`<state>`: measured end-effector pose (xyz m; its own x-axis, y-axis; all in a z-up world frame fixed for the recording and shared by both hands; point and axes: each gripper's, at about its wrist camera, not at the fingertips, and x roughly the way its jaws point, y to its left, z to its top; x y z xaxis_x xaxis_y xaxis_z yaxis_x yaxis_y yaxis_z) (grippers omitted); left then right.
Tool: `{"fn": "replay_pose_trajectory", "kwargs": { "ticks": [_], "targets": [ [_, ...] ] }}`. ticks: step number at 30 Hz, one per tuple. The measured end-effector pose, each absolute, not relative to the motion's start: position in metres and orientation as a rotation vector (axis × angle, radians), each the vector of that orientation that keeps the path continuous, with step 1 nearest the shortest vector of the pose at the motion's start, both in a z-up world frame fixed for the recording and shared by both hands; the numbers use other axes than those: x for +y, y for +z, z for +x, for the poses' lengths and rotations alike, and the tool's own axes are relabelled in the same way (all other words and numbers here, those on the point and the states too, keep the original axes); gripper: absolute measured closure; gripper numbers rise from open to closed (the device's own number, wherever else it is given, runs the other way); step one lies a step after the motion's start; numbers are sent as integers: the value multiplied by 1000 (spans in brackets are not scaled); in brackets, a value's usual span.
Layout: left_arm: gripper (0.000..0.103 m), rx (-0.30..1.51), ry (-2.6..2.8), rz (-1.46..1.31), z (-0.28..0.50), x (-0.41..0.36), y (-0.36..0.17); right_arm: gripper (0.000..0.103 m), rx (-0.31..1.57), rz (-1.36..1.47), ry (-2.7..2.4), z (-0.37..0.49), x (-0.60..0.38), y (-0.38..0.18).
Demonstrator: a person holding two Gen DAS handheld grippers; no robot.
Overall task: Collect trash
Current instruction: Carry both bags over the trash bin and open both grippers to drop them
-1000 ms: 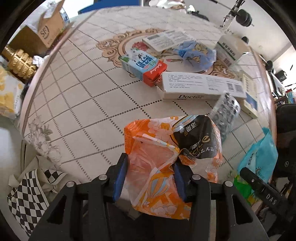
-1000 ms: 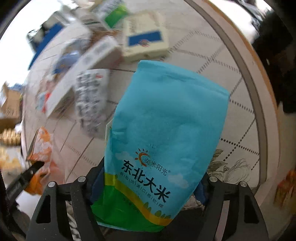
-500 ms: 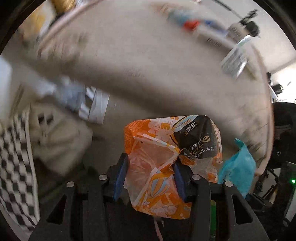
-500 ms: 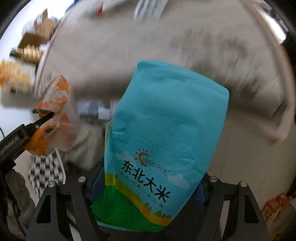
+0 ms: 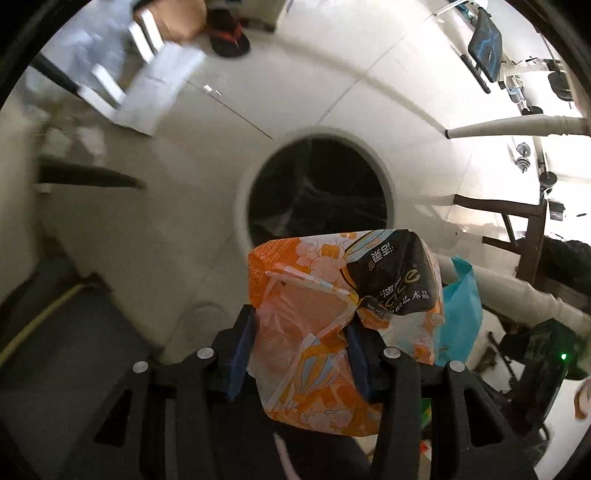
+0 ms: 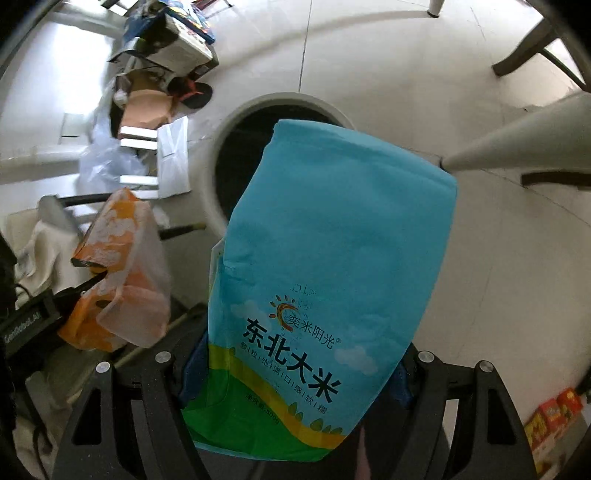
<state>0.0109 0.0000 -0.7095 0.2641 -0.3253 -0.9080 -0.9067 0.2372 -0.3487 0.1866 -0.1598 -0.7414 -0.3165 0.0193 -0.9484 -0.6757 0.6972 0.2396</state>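
Note:
My left gripper (image 5: pixel 299 350) is shut on a crumpled orange snack wrapper (image 5: pixel 332 325) and holds it just in front of a round white trash bin (image 5: pixel 243 177) with a black liner, seen from above. My right gripper (image 6: pixel 295 365) is shut on a blue and green rice bag (image 6: pixel 325 266), held over the same bin (image 6: pixel 225 122). The orange wrapper (image 6: pixel 118 273) and the left gripper also show at the left of the right wrist view. The blue bag (image 5: pixel 458 314) shows at the right of the left wrist view.
The bin stands on a pale tiled floor (image 5: pixel 314 85). White table legs (image 5: pixel 517 125) and a dark chair (image 5: pixel 517 236) are to the right. White boxes and plastic bags (image 6: pixel 147 155) lie on the floor left of the bin. Slippers (image 5: pixel 229 33) lie farther off.
Both grippers have swung away from the tabletop and down over the floor bin, each still holding its item. The table and its other litter have left both views.

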Motion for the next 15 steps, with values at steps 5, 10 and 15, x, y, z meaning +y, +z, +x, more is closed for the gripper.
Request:
{"fn": "replay_pose_trajectory", "kwargs": {
  "ticks": [5, 10, 15],
  "targets": [
    [49, 1306, 550, -1335, 39, 16, -771, 22, 1749, -531, 791, 210, -149, -806],
    [7, 1283, 594, -1314, 33, 24, -775, 12, 1752, -496, 821, 226, -127, -843],
    [6, 1339, 722, -1182, 14, 19, -757, 0, 1728, -497, 844, 223, -112, -845]
  ]
}}
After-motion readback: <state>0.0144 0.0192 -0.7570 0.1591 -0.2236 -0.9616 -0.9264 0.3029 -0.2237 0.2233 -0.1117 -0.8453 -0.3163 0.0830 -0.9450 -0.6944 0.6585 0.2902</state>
